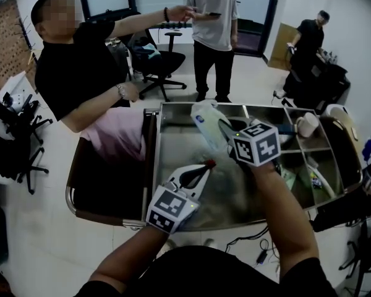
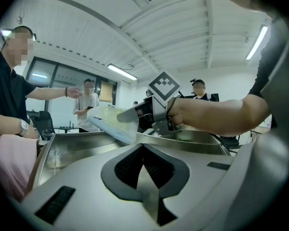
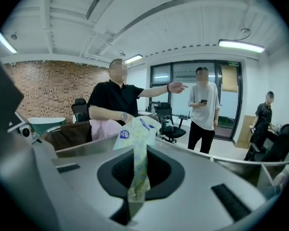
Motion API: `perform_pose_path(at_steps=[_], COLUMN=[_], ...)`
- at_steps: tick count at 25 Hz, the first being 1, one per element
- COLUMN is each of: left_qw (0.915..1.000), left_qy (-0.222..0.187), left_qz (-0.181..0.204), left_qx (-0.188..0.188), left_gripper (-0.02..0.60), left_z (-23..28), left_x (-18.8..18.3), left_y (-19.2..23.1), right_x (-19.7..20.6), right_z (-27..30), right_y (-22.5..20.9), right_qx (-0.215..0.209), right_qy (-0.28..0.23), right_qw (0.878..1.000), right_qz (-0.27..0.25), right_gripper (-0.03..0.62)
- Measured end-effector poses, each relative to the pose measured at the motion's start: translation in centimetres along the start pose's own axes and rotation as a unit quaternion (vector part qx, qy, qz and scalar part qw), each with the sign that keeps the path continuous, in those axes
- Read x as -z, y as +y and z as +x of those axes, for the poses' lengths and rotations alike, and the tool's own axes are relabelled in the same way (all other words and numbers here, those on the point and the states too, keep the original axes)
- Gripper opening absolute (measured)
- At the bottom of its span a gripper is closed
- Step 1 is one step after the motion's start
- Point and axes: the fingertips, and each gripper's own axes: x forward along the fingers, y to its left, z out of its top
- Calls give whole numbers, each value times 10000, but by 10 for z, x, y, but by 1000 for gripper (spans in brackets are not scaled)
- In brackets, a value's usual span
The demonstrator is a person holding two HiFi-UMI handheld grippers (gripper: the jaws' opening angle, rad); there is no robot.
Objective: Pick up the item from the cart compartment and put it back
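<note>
1. Our right gripper (image 3: 133,200) has its jaws pressed together on a soft packet (image 3: 135,138). They pinch one thin edge, so the rest of the packet stands up ahead of the jaws and fans out beyond them.
2. We judge the edge grip fits a limp, flat wrapper: the pads need only a fold of film, and the bulk hangs free of the tool.
3. In the head view the packet (image 1: 207,121) is raised off the steel cart (image 1: 156,166). It sits just beyond the right gripper (image 1: 226,129), over the large open compartment and not the small divided compartments (image 1: 297,159) to that gripper's right.
4. Our left gripper (image 2: 144,172) has its jaws closed with nothing between them. It waits low over the near part of the cart, just left of the right gripper, likely kept clear as a spare.
5. The packet has a pale patterned wrapper with blue marks; we cannot read any brand or words. Only the grippers' square markers are plain.
</note>
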Motion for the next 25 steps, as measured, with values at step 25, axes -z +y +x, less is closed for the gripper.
perform_pose_path(at_steps=[25], left_qw=[9996], left_qy=[-227], left_qz=[-84], left_qx=[-115], left_gripper=[0], left_z=[-6], left_x=[-8], left_y=[5], right_x=[23], right_z=[-110], right_y=[43], right_qx=[-20], right_qy=[-1834], right_qw=[9788], right_qz=[918], right_gripper=[20])
